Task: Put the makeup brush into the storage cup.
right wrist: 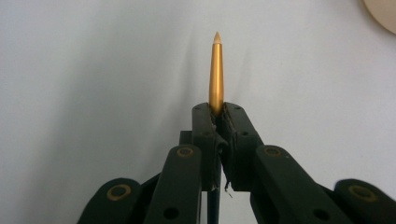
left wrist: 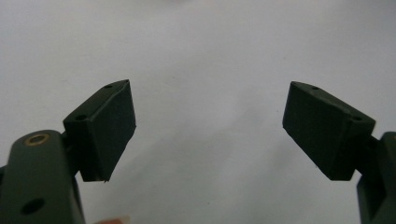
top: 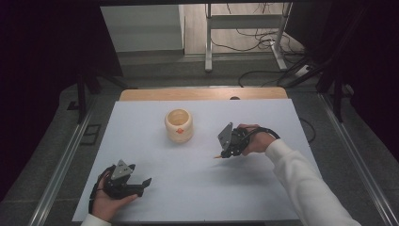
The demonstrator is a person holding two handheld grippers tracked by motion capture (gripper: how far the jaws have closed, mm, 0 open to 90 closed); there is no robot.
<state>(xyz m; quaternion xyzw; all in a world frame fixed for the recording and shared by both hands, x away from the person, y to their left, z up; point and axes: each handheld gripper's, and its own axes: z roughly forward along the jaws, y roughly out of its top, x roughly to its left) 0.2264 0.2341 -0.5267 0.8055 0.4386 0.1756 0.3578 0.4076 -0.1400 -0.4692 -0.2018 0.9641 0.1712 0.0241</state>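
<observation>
A gold pen [right wrist: 215,72] with a pointed tip sticks forward from my right gripper [right wrist: 217,112], whose jaws are shut on its barrel. Seen from above, that gripper [top: 226,154] hovers right of centre over the white sheet, the pen tip [top: 218,157] poking out to its left. A pale wooden cup [top: 179,125] stands upright in the middle of the sheet, up and left of the pen; its rim [right wrist: 383,14] shows at the right gripper view's top right corner. My left gripper [top: 143,184] rests near the front left, open, with nothing between its black pads [left wrist: 112,128].
The white sheet [top: 197,188] covers a wooden table whose far edge [top: 202,93] shows. Metal rails [top: 61,165] run along both sides. Beyond the table are a frame's legs and cables [top: 254,37] on the floor.
</observation>
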